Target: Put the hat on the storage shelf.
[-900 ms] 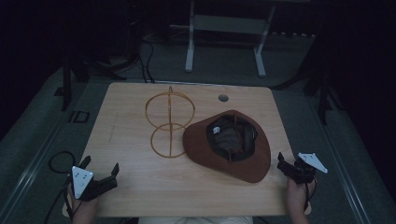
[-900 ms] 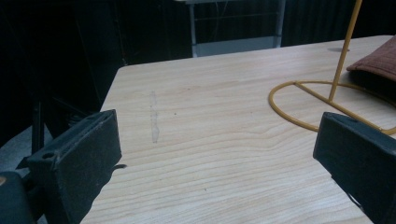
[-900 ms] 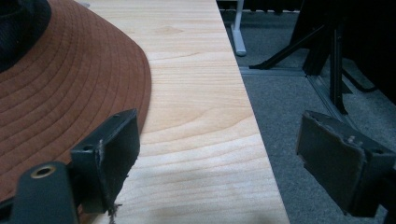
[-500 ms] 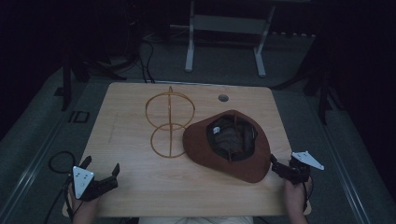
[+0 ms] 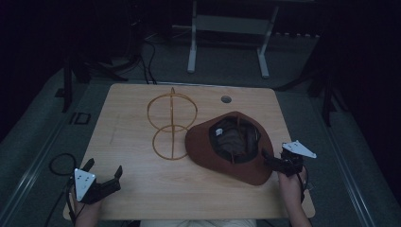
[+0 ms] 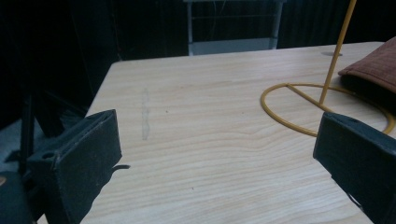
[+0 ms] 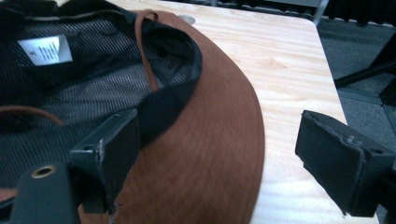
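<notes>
The right hand-held gripper (image 5: 274, 163), jaws spread, straddled the near-right brim of the upturned hat (image 5: 203, 146); the left hand-held gripper (image 5: 105, 175), also spread, sat well apart.

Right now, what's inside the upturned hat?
Inside the brown hat: dark mesh lining, a white label and a thin brown strap. Its print is unreadable; the crown's underside against the table is hidden.

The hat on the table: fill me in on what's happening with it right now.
A person at a wooden table works a gripper in each hand. The brown hat lies upside down, lining up, beside a yellow wire hat stand. The right gripper is open, its jaws straddling the hat's brim at the near right edge, not yet closed on it. The left gripper sits open at the near left corner, away from both.
</notes>
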`<action>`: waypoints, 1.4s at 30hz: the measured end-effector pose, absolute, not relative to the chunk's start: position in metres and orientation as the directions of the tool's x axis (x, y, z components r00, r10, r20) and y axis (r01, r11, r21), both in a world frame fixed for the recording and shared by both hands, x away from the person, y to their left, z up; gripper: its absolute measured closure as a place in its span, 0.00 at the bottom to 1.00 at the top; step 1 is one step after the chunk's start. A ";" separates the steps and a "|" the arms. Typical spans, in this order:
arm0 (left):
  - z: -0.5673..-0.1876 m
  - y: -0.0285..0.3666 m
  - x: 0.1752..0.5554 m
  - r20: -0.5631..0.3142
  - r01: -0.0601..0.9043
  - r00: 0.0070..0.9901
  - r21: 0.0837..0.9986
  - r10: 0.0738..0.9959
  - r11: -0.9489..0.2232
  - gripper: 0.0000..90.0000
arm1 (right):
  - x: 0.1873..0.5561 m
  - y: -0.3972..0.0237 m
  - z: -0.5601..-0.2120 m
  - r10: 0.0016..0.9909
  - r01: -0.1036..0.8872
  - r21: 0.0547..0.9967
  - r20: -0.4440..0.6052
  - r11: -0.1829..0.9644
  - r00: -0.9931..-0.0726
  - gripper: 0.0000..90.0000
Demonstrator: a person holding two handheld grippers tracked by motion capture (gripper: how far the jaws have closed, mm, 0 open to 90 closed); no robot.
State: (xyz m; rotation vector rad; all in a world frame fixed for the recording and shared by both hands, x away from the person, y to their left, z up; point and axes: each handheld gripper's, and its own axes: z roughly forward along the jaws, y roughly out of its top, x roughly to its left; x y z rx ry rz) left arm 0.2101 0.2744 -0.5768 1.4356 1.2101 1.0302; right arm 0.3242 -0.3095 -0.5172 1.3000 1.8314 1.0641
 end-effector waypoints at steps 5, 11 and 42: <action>-0.577 0.270 0.210 0.042 0.179 0.170 0.981 0.985 -0.073 0.02 | 0.337 -0.299 -0.508 0.942 0.454 0.868 -0.044 0.201 -0.333 0.15; -0.574 0.256 0.209 0.060 0.149 0.227 0.984 0.972 -0.095 0.02 | 0.352 -0.286 -0.505 0.932 0.493 0.845 -0.015 0.205 -0.361 0.14; -0.572 0.252 0.211 0.016 0.287 0.196 0.955 0.980 -0.073 0.06 | 0.435 -0.249 -0.539 0.934 0.606 0.735 -0.107 0.306 -0.342 0.40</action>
